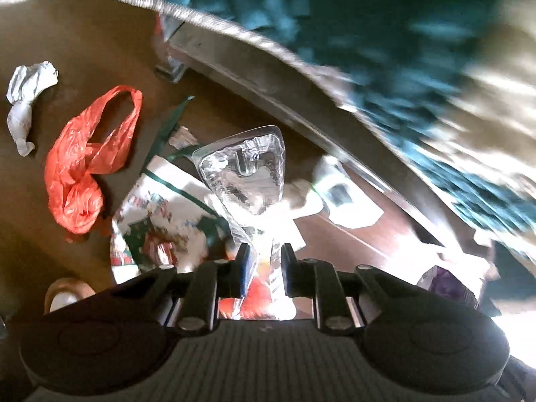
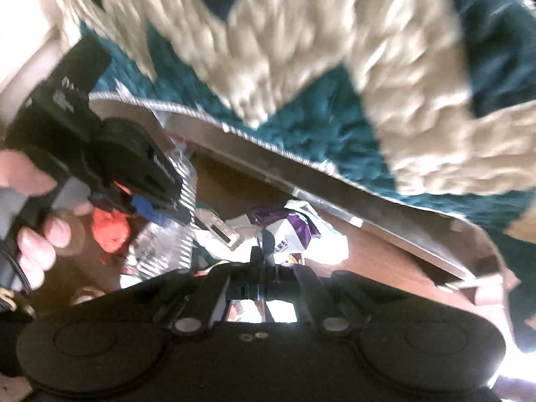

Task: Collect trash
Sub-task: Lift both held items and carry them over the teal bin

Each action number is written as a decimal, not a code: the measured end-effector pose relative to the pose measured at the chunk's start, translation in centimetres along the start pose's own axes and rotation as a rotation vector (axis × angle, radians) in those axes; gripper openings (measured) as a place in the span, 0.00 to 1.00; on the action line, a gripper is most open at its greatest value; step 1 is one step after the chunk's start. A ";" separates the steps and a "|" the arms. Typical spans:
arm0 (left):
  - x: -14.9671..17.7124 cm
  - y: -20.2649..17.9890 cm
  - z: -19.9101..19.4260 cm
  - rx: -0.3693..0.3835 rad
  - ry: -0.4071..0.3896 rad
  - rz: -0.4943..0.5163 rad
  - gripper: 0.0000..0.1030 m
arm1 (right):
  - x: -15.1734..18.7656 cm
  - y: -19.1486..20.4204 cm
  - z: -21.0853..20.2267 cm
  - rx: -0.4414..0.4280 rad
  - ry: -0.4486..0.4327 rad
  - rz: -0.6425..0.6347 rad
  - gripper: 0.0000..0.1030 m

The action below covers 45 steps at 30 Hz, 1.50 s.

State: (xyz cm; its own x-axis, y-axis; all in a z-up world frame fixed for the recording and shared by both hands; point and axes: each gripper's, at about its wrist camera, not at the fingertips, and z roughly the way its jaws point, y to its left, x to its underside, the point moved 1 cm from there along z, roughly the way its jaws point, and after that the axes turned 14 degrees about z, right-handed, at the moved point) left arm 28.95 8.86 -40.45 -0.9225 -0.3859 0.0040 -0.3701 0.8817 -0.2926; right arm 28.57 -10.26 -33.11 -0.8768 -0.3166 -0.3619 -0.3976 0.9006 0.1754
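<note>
crinkly clear plastic blister pack (image 1: 246, 174) pinched.

Orange bag (image 1: 83, 164), teal-and-cream rug (image 2: 335, 50)

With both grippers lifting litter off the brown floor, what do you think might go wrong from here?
1. The left gripper pinches only the narrow end of the clear plastic blister pack; it may slip out.
2. The right gripper holds the crumpled purple-and-white wrapper by its edge; it may tear or drop.
</note>
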 end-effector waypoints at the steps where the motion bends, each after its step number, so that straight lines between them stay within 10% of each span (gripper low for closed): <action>1: 0.6 -0.8 -1.4 0.012 -0.008 0.031 0.17 | 0.1 0.2 -1.5 0.001 -0.020 0.004 0.00; 15: 8.5 -13.3 -20.9 0.150 -0.266 0.428 0.17 | 2.2 -0.4 -26.8 0.066 -0.361 0.072 0.00; 32: 18.4 -38.8 -41.3 0.336 -0.551 0.916 0.18 | 4.8 -8.9 -56.9 0.291 -0.875 0.237 0.00; 45: 25.9 -58.6 -47.5 0.456 -0.700 1.180 0.19 | 6.8 -21.0 -65.4 0.470 -1.062 0.478 0.00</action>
State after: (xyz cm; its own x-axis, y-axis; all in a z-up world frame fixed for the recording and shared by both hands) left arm 21.54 -39.88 22.24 -0.3680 0.3229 -0.8720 0.7447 0.6639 -0.0684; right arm 13.27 -50.83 20.61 -0.1698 0.2690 -0.9480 0.2255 0.9471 0.2284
